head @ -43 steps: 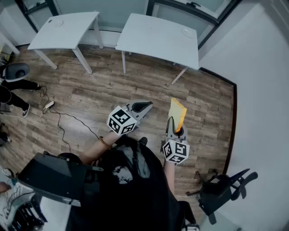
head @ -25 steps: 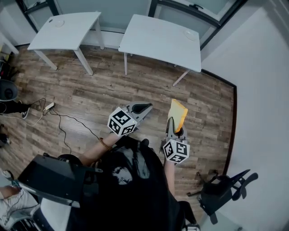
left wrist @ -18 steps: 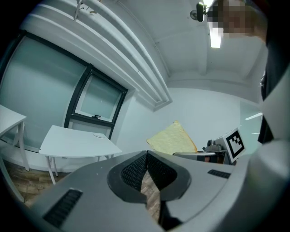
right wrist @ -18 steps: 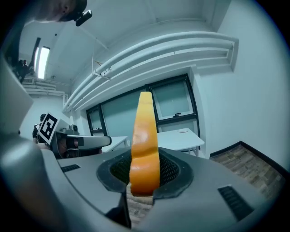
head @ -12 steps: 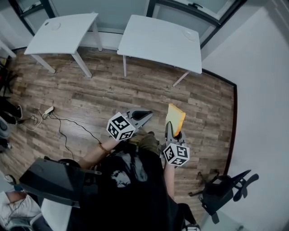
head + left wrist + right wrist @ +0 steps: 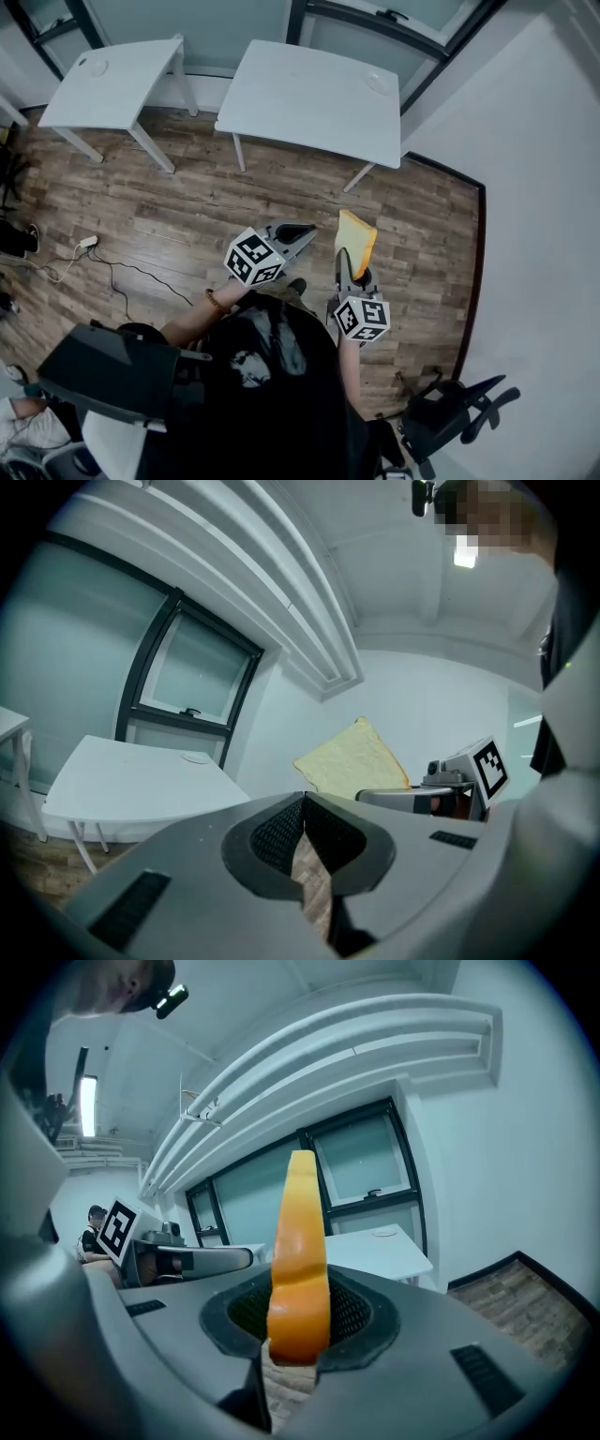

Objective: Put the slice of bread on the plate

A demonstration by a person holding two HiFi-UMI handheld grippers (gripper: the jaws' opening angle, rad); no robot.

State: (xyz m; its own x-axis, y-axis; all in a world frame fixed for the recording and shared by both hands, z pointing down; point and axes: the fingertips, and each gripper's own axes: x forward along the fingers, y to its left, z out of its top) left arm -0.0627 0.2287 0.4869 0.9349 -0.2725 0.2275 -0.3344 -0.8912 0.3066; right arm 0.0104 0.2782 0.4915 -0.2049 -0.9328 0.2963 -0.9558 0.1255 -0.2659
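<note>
A yellow-crusted slice of bread (image 6: pixel 355 239) stands upright between the jaws of my right gripper (image 6: pixel 351 267), which is shut on its lower edge. In the right gripper view the bread (image 6: pixel 300 1251) rises edge-on from the right gripper (image 6: pixel 298 1335). My left gripper (image 6: pixel 302 230) is beside it to the left, shut with nothing in it; its pads meet in the left gripper view (image 6: pixel 305 803). A small white plate (image 6: pixel 376 82) lies near the far right corner of the white table (image 6: pixel 309 98) ahead. Both grippers hang over the wooden floor, short of that table.
A second white table (image 6: pixel 112 84) with another small plate (image 6: pixel 94 67) stands to the left. A cable and power strip (image 6: pixel 86 243) lie on the floor at the left. An office chair (image 6: pixel 450 412) sits at the lower right, near the white wall (image 6: pixel 544 234).
The person has walked forward: the floor and tables have shifted left and nearer in the head view. Both grippers advanced together. The bread stays clamped in the right gripper.
</note>
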